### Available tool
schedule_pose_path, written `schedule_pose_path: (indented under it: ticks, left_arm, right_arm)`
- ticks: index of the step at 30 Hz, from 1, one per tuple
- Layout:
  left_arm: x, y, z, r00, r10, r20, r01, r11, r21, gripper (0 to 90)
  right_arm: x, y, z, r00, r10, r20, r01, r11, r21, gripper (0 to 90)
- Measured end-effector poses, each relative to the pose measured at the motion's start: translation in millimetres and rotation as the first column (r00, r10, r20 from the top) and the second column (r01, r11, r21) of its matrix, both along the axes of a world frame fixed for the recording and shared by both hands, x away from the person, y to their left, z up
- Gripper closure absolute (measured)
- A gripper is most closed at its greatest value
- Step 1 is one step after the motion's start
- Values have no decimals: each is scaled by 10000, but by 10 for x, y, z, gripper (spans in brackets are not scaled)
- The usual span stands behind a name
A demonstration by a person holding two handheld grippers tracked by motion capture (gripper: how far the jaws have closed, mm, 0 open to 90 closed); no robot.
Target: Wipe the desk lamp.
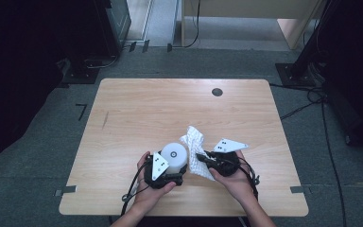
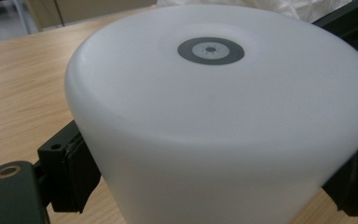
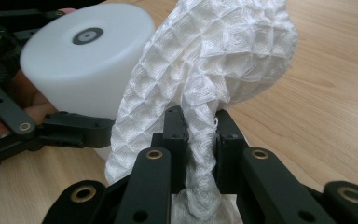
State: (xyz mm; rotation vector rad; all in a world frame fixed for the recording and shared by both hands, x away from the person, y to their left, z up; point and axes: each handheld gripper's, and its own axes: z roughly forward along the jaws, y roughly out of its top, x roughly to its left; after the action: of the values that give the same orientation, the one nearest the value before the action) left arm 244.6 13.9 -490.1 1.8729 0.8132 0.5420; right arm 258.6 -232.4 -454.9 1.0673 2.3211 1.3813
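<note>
No brand, label or readable writing was seen on anything; the only marking was a small grey ring with a dark centre dot on the flat top of the white cylinder [image 2: 223, 121].

The white cylinder stood upright on the desk [image 1: 137, 109], near the front edge and a little left of centre. It was gripped at its sides by the left claw [image 1: 172, 174], whose black jaws were seen pressed against the cylinder's wall low on either side in the left gripper view. The left hand [image 1: 146, 189] was wrapped around the claw's body, and the grey three-cornered plate lay on top of it.

Just to the right of the cylinder, a white waffle-textured cloth [image 3: 214, 79] was held by the right claw [image 1: 202, 157]. In the right gripper view the jaws were clenched on a twisted, bunched strand of the cloth, with the rest billowing upward and leaning against the cylinder's side. In the high view the cloth was seen between the two claws, touching the cylinder, with its lower end reaching the desk. The right hand [image 1: 236, 179] held its claw pointed toward the left.
</note>
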Motion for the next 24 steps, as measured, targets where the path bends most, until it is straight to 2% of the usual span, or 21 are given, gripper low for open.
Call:
schedule_pose_path:
  ticks: [2,3,4,5,7,10,12,14,17,20,22,24]
  left_arm:
    - [61,79,37,9990,-440,35,441,9985,-313,81]
    - [92,130,61,9966,-819,80,822,9951,-546,82]
    - [111,184,86,9923,-1202,296,1222,9894,-785,82]
    - [125,233,115,9857,-1592,545,1633,9832,-813,81]
    - [149,304,161,9698,-2339,685,2391,9676,-811,82]
    - [154,355,179,9541,-2920,665,2972,9506,-897,82]
    - [139,342,179,9451,-3199,669,3248,9421,-838,82]
    - [121,317,186,9362,-3449,675,3498,9330,-842,82]
    - [103,297,201,9325,-3536,738,3593,9292,-870,82]
    - [119,327,215,9361,-3437,741,3501,9307,-1060,83]
    - [131,351,230,9393,-3347,759,3417,9323,-1181,83]
    - [136,357,232,9415,-3289,742,3357,9346,-1174,83]
  right_arm:
    - [-21,-8,41,9999,114,62,-115,9998,189,785]
    - [-29,-16,68,9996,231,146,-236,9991,345,785]
    - [-42,-24,102,9991,370,221,-381,9979,519,784]
    - [-58,-27,138,9978,539,373,-565,9959,712,784]
    - [-112,-21,231,9950,728,685,-789,9927,915,784]
    - [-214,16,385,9879,874,1281,-1024,9880,1153,784]
    - [-260,69,438,9835,1008,1499,-1173,9875,1052,784]
    - [-270,131,418,9833,997,1520,-1111,9915,679,784]
    - [-238,187,285,9907,752,1138,-783,9967,233,787]
    - [-174,255,83,9965,557,624,-520,9969,-592,788]
    - [-115,301,-63,9985,555,22,-549,9913,-1198,787]
    - [-84,309,-132,9980,571,-253,-600,9895,-1317,786]
